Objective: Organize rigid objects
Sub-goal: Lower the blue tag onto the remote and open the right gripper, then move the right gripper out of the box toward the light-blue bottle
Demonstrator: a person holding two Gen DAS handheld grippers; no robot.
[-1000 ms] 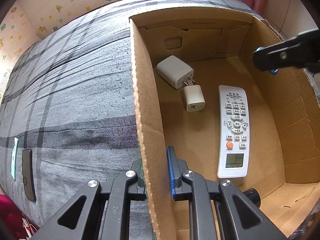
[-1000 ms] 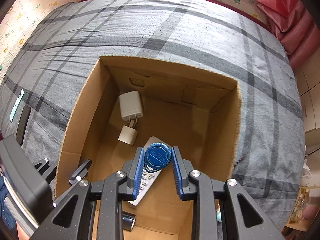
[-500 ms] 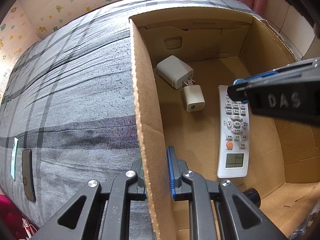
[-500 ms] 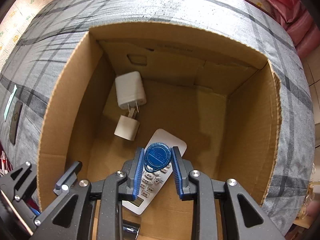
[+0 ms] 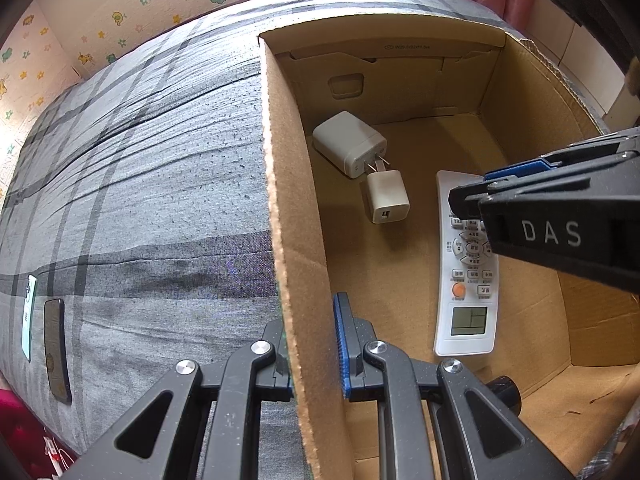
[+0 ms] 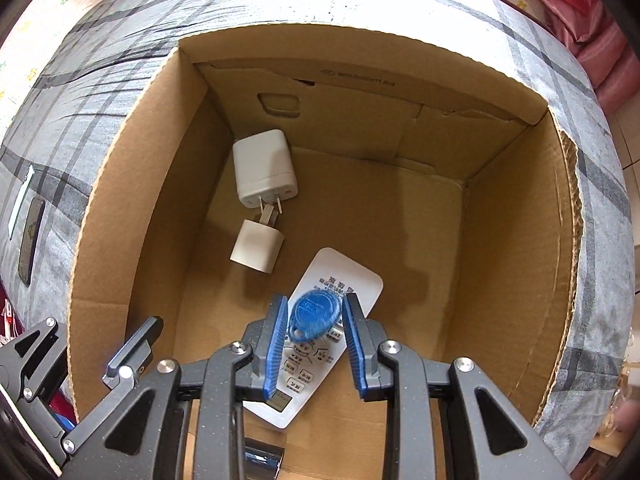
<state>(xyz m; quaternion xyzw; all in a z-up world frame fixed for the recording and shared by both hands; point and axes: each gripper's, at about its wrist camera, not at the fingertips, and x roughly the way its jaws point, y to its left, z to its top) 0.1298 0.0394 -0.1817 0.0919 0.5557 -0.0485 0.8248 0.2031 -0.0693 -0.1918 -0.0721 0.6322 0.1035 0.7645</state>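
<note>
Cardboard box (image 6: 512, 264) on your grey plaid bed (image 5: 140, 200), holding a large white charger (image 6: 264, 168), a small white charger (image 6: 258, 250) and a white remote (image 6: 320, 340). Your right gripper (image 6: 314, 316) hangs inside above the remote, fingers spread slightly wider than the blurred blue key fob (image 6: 316, 314) between them. Your left gripper (image 5: 310, 344) has fingers clamped on the box's left wall.

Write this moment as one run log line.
left gripper: shut on box wall | right gripper: blue tag between fingers, over remote | two chargers in box
</note>
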